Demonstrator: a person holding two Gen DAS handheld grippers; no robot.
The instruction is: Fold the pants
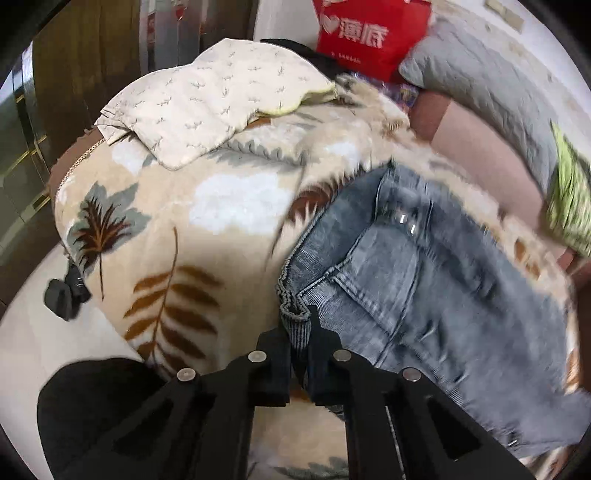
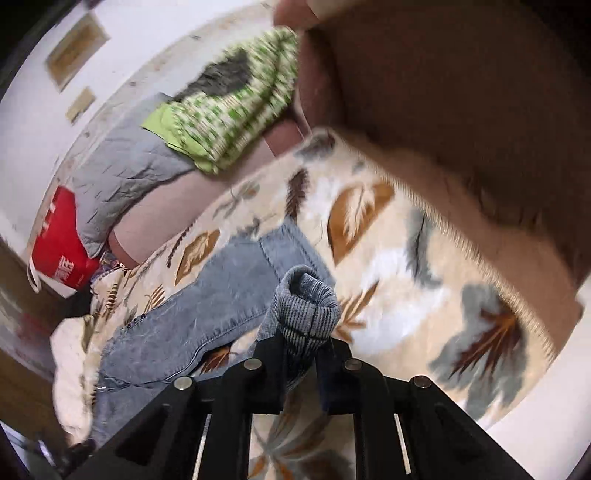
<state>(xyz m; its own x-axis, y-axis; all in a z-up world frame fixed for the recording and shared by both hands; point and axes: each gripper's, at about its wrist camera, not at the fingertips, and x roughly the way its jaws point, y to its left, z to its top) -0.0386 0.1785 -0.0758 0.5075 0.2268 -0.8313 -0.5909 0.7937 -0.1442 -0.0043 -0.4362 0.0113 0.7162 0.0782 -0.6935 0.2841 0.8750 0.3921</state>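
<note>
Here, in the left wrist view, the left hand-held gripper (image 1: 300, 332) has its two fingers pinched nearly together on the ribbed edge of the pants (image 1: 424, 280), a pair of grey-blue jeans. The pants spread away to the right across a leaf-print blanket (image 1: 177, 229) that covers the bed. A folded cream cloth (image 1: 207, 107) lies on the far part of the blanket, well apart from the pants. Beyond it stand a red bag (image 1: 369, 33) and a grey quilted pillow (image 1: 491, 88).

In the right wrist view, the right hand-held gripper (image 2: 300, 354) is likewise clamped on a bunched, ribbed end of the pants (image 2: 207, 295), which rises between its fingers. The rest of the denim trails off to the left over the blanket (image 2: 388, 258). A green-and-white cloth (image 2: 229, 107) lies further back, blurred.
</note>
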